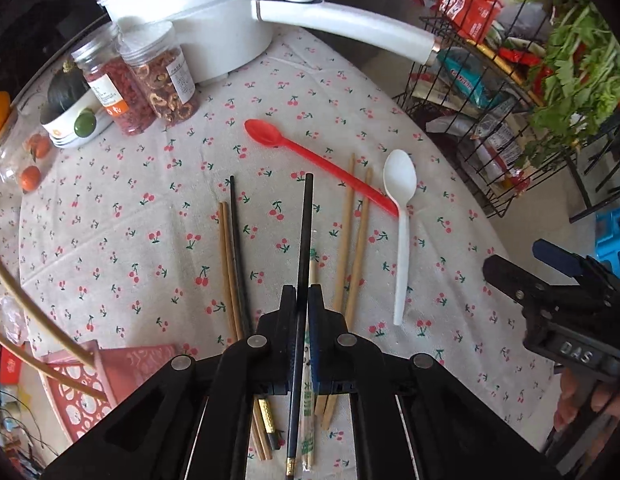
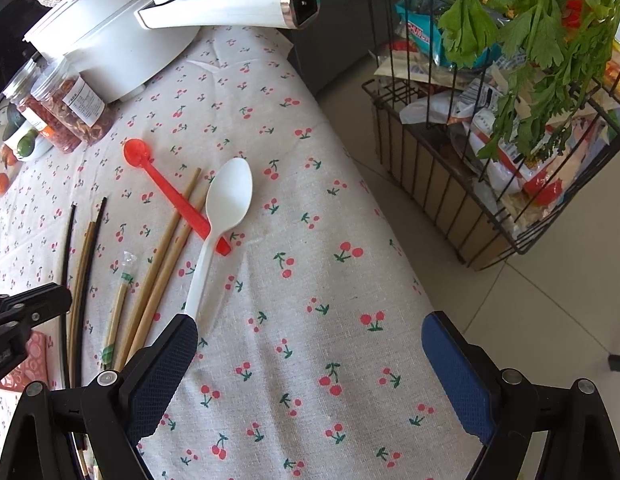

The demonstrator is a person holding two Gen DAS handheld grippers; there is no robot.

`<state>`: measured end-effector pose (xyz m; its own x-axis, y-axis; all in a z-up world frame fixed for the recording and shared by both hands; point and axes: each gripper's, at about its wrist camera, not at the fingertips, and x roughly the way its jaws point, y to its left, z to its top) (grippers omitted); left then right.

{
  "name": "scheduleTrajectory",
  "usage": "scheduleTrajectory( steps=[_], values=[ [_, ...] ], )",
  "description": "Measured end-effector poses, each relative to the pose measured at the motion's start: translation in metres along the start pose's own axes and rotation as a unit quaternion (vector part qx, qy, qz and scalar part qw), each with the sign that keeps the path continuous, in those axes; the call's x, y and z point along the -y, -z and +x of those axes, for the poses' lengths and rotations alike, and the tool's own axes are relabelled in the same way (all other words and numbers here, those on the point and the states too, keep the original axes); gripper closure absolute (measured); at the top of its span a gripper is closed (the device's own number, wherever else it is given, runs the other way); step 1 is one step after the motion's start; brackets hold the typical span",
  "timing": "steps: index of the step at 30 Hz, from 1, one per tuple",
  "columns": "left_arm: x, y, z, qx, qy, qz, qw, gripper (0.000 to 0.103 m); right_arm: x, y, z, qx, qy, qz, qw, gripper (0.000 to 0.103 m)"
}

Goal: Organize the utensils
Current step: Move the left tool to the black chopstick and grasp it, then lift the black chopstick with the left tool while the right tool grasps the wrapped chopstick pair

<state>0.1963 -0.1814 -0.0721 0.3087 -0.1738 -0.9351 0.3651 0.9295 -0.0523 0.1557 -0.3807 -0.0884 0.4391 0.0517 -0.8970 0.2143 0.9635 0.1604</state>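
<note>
- One big stretch of creased cherry-print tablecloth (image 2: pixel 310 320) spreads under both my grippers, matte and soft.
- White pot (image 1: pixel 197 20), smooth and round, long glossy handle, sits at the far end; two clear ribbed jars (image 1: pixel 157 76) of dried bits stand beside it.
- My right gripper (image 2: pixel 310 368) hangs released, blue textured pads wide apart over bare cloth, its left pad just by the white spoon's handle tip.
- My left gripper (image 1: pixel 302 308) is clenched on one slim black chopstick (image 1: pixel 305 232), held clear of the cloth.
- White plastic spoon (image 2: pixel 225 208), oval bowl, lies across the tail of the flat red spoon (image 1: pixel 310 152).
- Pale bamboo chopsticks (image 1: pixel 350 240) lie beside them; another black stick (image 1: pixel 235 236) lies left with a thin brown pair.
</note>
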Motion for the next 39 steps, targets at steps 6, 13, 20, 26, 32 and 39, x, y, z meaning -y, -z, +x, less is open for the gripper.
scheduleTrajectory(
  steps=[6, 13, 20, 26, 32, 39],
  values=[
    [0.001, 0.041, -0.047, 0.051, 0.045, 0.006, 0.9977, 0.098, -0.011, 0.007, -0.005, -0.001, -0.017, 0.005, 1.0, 0.009],
    [-0.02, 0.09, -0.103, 0.106, 0.07, 0.005, 0.9919, 0.098, -0.033, 0.013, 0.001, -0.011, -0.023, -0.007, 1.0, 0.009],
    [-0.067, 0.13, -0.132, 0.161, 0.073, -0.018, 0.9841, 0.098, -0.06, 0.014, 0.018, -0.032, -0.077, 0.0, 0.997, 0.015],
    [-0.106, 0.145, -0.151, 0.187, 0.085, -0.048, 0.9775, 0.098, -0.094, 0.014, 0.039, -0.054, -0.116, -0.014, 0.992, 0.038],
    [-0.131, 0.158, -0.167, 0.207, 0.092, -0.067, 0.9718, 0.098, -0.124, 0.009, 0.059, -0.065, -0.132, -0.02, 0.989, 0.062],
    [-0.142, 0.165, -0.178, 0.223, 0.094, -0.074, 0.9674, 0.098, -0.148, 0.01, 0.08, -0.057, -0.046, -0.069, 0.995, 0.067]
  ],
)
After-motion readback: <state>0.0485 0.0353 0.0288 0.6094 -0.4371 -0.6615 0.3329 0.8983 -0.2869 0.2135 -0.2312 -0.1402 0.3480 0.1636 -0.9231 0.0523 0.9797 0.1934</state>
